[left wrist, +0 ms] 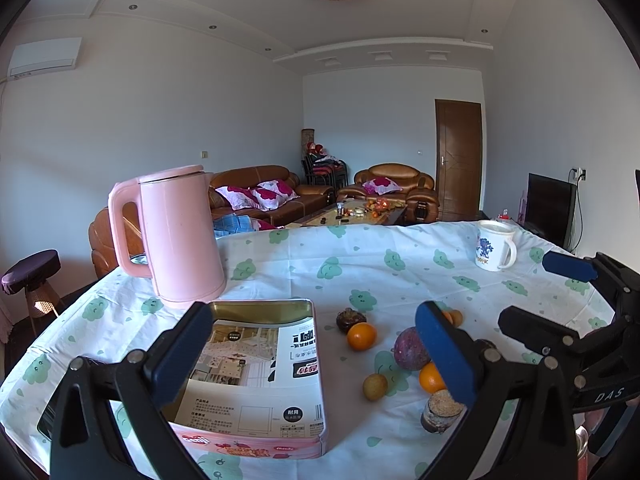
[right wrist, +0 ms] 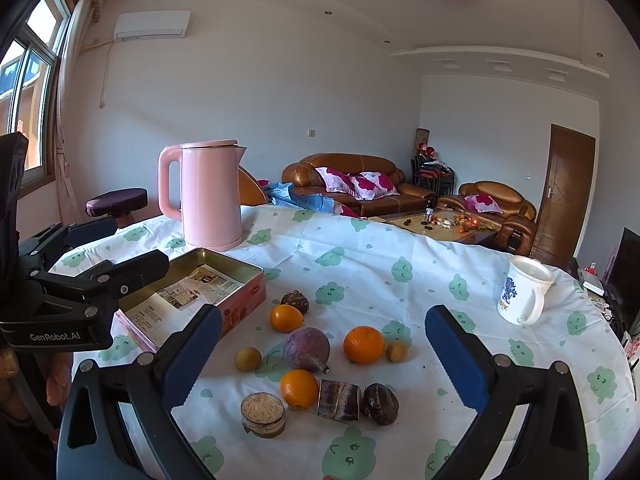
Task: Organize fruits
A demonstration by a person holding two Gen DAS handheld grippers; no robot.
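Ahead of you at 12 o'clock: white walls, brown leather sofa (right wrist: 352,178) with floral cushions, coffee table (right wrist: 444,222). Wooden door (right wrist: 564,196) at 2 o'clock. Daylit window (right wrist: 28,80) at 10 o'clock, air conditioner (right wrist: 152,26) alongside.

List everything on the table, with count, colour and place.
tin box: one, pink, open, left, paper inside
kettle: one, pink, behind the tin
mug: one, white, far right
oranges: three, orange, centre
purple fruit: one, among the oranges
small yellow-brown fruits: two, either side
dark brown items: two, front and back
cut stalk pieces: two, front
tablecloth: white, green print
left gripper: open
right gripper: open
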